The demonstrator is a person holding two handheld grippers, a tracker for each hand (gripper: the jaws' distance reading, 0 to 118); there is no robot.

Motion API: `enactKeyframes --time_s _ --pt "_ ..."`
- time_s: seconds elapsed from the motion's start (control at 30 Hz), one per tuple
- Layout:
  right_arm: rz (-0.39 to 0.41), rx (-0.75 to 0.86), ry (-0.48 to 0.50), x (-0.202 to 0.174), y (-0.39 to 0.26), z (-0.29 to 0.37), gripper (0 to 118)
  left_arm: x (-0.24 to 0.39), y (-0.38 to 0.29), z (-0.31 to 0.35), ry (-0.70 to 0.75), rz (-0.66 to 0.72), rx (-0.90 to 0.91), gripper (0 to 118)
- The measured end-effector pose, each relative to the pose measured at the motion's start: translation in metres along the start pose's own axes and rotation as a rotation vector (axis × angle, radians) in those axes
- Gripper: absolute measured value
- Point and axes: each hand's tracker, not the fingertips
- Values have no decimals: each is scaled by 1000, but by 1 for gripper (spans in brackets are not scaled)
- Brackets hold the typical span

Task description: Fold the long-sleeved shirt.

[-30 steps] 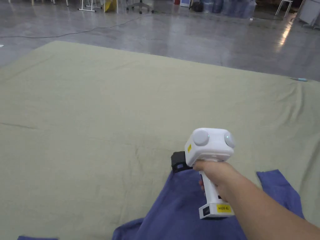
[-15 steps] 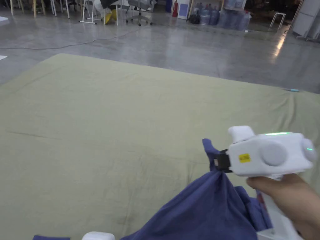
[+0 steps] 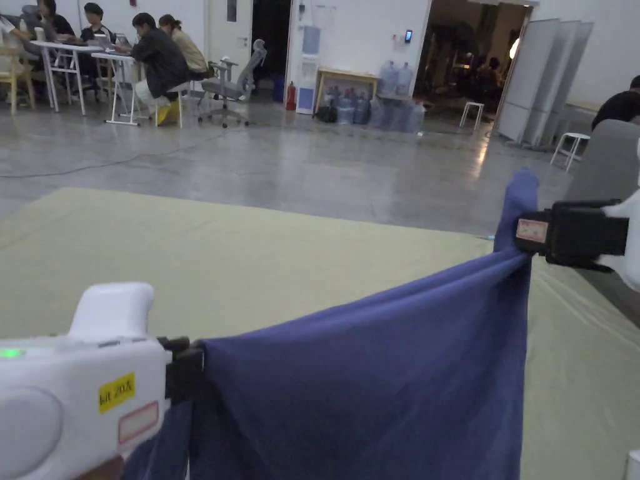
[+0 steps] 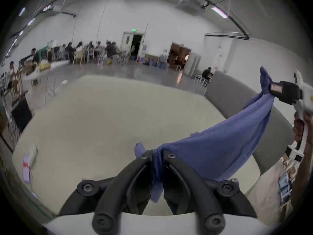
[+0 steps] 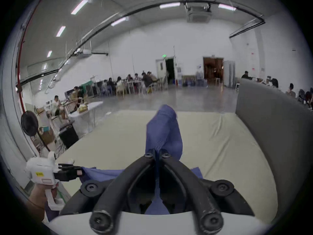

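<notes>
Shirt: plain blue-violet, no print. Left gripper, lower left of the head view: white body, black jaws, yellow sticker. Right gripper, right edge: white body, black jaws. Sheet across the frame's middle: plain pale olive-green. Floor, upper half: glossy grey.

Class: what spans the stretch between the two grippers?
The blue shirt, stretched from the left gripper up to the right gripper, seen in the head view.
</notes>
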Motion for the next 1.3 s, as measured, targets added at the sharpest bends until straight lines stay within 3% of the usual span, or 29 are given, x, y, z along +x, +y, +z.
enactKeyframes --time_s 0.1,0.2,0.37,0.47,0.53,0.67,0.7,0.77,0.83,1.0,1.17,1.3 --pt "9 48 -30 -2 49 -6 0 12 71 14 -45 22 113 3" --pt "89 97 -121 -5 104 -24 0 29 141 15 15 -64 206 3" --pt "73 131 -183 4 178 -61 0 42 240 -11 69 -93 219 3" --pt "51 133 -211 7 208 -89 0 73 278 -26 265 -269 296 3" --pt "46 131 -232 5 222 -108 0 84 300 -44 306 -317 295 3" --pt "155 143 -357 -3 247 -144 0 87 339 -76 310 -200 232 3" --pt "165 154 -392 -5 252 -151 0 86 342 -77 310 -176 243 3" --pt "138 157 -371 -2 258 -160 0 86 352 -83 321 -163 255 3" --pt "118 172 -363 2 258 -169 0 83 355 -88 330 -165 264 3" --pt "152 91 -359 19 210 -211 0 71 320 -121 342 -207 193 3" --pt "104 -90 -334 46 101 -253 0 48 224 -179 315 -215 -50 3" --pt "11 -207 -295 64 -1 -259 0 28 142 -226 313 -258 -196 3"
